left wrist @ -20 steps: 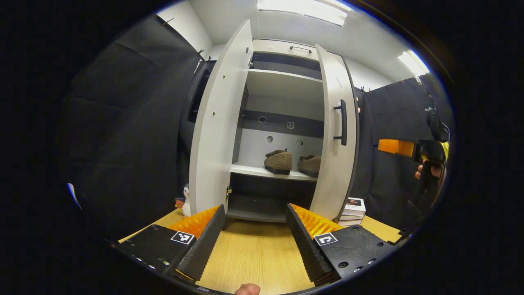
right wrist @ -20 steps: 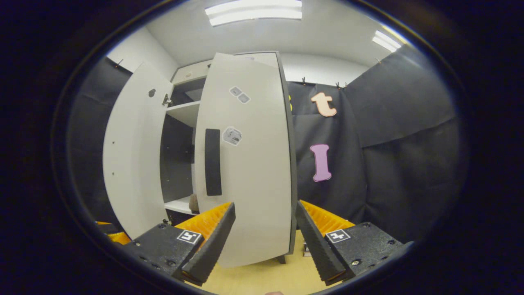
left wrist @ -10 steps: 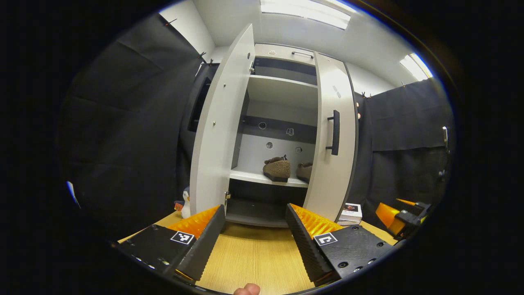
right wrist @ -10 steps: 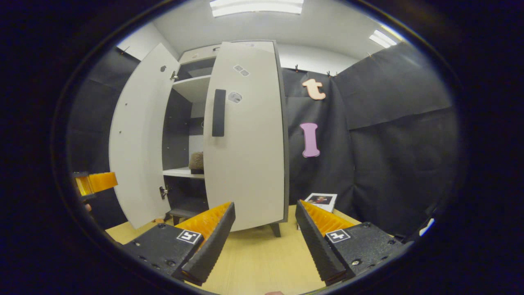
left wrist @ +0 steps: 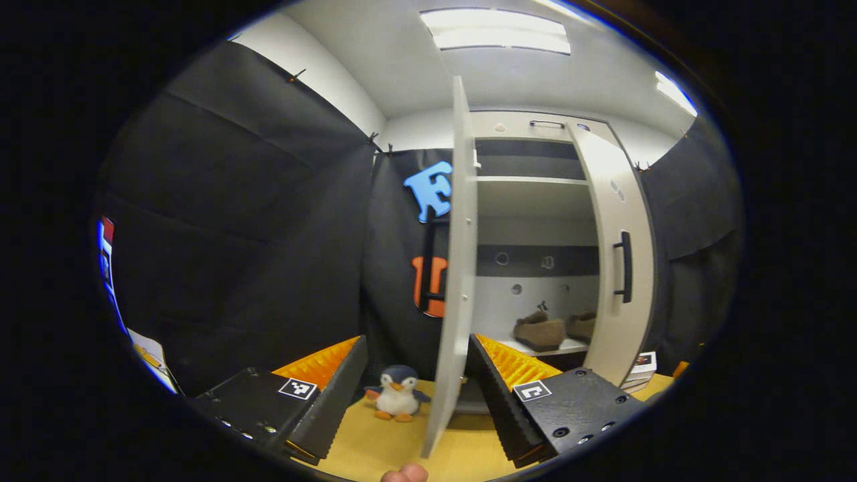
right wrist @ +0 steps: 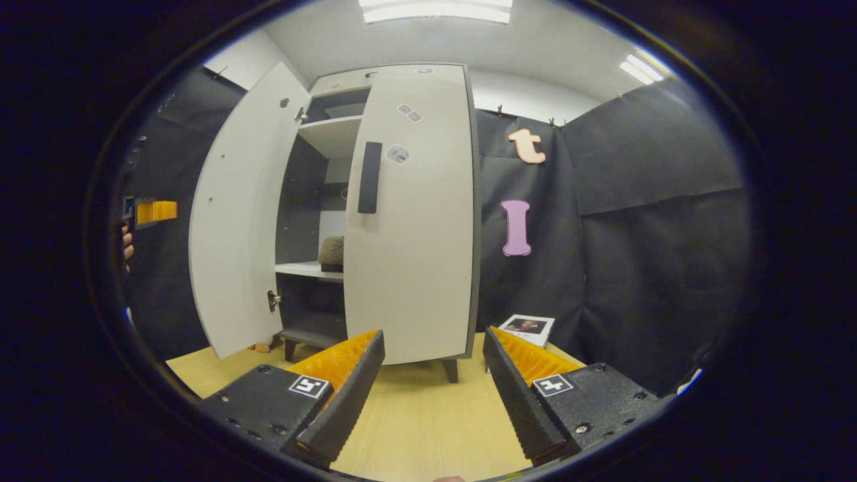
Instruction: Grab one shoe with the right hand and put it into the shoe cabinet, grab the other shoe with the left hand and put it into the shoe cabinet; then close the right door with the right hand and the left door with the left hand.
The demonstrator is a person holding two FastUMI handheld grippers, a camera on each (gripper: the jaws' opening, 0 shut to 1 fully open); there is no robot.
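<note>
Black cloth walls [right wrist: 656, 221] enclose a pale wooden floor [right wrist: 428, 415] under white ceiling light panels [left wrist: 499, 30].

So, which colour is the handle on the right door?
Black. The handle on the pale grey right door shows best in the right gripper view.

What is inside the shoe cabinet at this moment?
Two brown shoes stand side by side on a shelf of the shoe cabinet. The right door covers part of the second shoe. The upper shelf looks bare. The bottom compartment is mostly hidden.
</note>
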